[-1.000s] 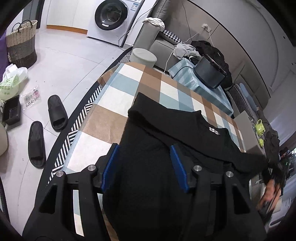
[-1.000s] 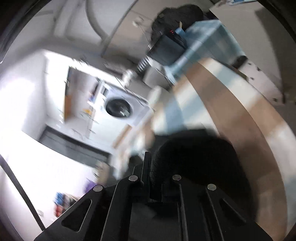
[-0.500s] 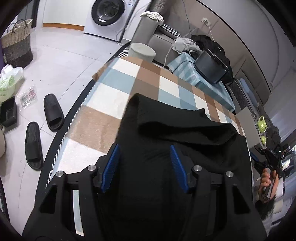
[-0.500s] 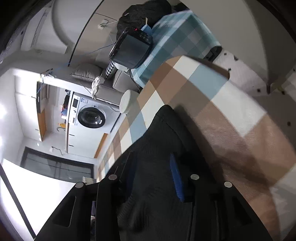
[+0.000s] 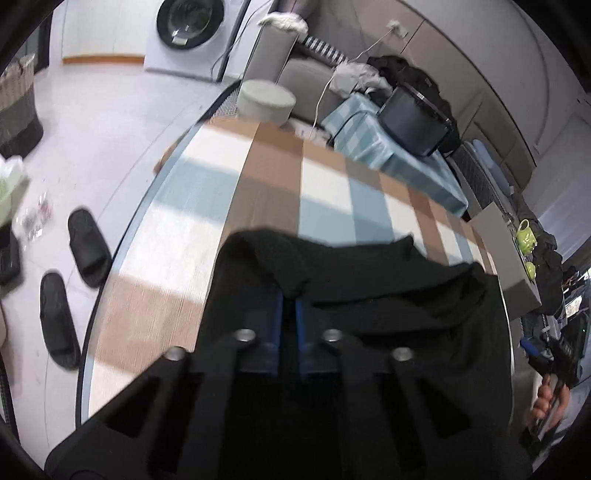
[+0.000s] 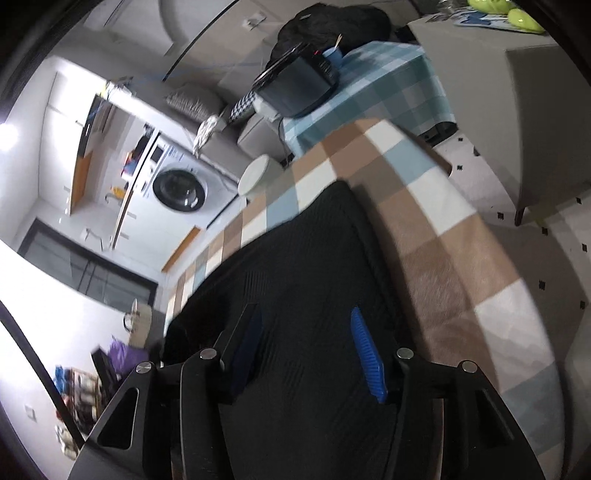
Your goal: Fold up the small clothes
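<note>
A black garment (image 5: 369,288) lies on the table's checked brown, blue and white cloth (image 5: 207,206), with a folded layer across its far part. My left gripper (image 5: 289,299) is low over the garment, its blue pads (image 5: 300,321) drawn together and pinching a fold of the black cloth at their tips. In the right wrist view the garment (image 6: 314,251) lies flat. My right gripper (image 6: 304,310) hangs above it, jaws opening and wide apart, with nothing pressed between them. That right gripper (image 5: 554,354) and a hand (image 5: 546,402) show at the left view's right edge.
Two black slippers (image 5: 74,280) lie on the white floor left of the table, near a woven basket (image 5: 18,107). Beyond the far edge stand a round stool (image 5: 266,99), a washing machine (image 5: 192,33), a grey sofa (image 5: 306,70) and a blue-checked table (image 5: 399,162) with a black box (image 5: 417,122).
My left gripper slid forward over the garment and its jaws went from open to shut. My right gripper went from shut on the black cloth to open, and the garment now lies flat.
</note>
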The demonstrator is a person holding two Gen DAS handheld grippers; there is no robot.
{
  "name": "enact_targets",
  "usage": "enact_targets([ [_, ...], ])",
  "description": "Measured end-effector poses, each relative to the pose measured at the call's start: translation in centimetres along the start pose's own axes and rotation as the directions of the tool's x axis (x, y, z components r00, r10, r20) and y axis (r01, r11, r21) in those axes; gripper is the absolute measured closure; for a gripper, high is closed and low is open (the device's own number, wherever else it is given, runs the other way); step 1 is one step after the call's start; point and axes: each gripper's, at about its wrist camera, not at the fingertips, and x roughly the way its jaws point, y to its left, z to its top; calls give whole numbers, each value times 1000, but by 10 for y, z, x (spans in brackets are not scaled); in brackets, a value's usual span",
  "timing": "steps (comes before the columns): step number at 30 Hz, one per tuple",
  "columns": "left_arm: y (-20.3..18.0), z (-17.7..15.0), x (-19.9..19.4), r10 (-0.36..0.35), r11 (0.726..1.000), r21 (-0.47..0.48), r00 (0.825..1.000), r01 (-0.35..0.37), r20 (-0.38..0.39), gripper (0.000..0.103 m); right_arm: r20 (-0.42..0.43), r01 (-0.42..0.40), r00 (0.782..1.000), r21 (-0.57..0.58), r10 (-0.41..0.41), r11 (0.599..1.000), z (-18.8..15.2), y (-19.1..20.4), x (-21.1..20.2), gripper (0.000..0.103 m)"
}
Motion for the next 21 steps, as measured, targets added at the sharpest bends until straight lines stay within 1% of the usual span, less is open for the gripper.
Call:
enact_targets([
  [2, -6, 14, -1, -29, 1000, 6, 999, 28, 45, 101, -14, 4, 1000, -17, -4, 1000, -5, 1, 4, 51],
  [5, -7, 45, -6, -23, 999, -32, 991, 28, 132, 101, -8, 20, 1000, -38, -21, 999, -7, 2, 5, 51],
  [6, -4, 55, -6, 0, 998, -58, 988, 9, 154, 100, -4, 26, 1000, -39, -26, 999, -7, 2, 5, 51],
  [7, 0, 63, -4, 35, 996, -92, 986, -20, 164, 98, -2, 32, 999, -37, -32, 999, -8, 1, 5, 51],
  [8, 4, 69, -2, 53, 992, -121, 986, -33, 161, 81, 1, 47, 999, -35, -47, 998, -8, -1, 4, 51],
  [9, 9, 74, 0, 52, 989, -144, 988, -31, 146, 57, 3, 56, 998, -33, -56, 998, -8, -2, 3, 51],
  [10, 15, 76, 0, 46, 986, -166, 990, -22, 137, 51, 8, 67, 998, -30, -67, 997, -10, -4, 1, 51],
  [12, 21, 70, -7, 28, 985, -172, 988, -2, 151, 50, 13, 78, 997, -27, -77, 997, -14, -7, -4, 51],
  [15, 27, 50, -20, 34, 989, -144, 992, -17, 118, 49, 19, 83, 996, -20, -83, 996, -25, -14, -15, 51],
  [17, 27, 29, -31, 33, 994, -108, 995, -23, 92, 48, 15, 102, 995, -13, -102, 995, -35, -17, -21, 51],
  [21, 25, -28, -54, 69, 997, -37, 997, -67, 46, 45, -7, 108, 994, -31, -108, 994, -62, -18, -30, 51],
])
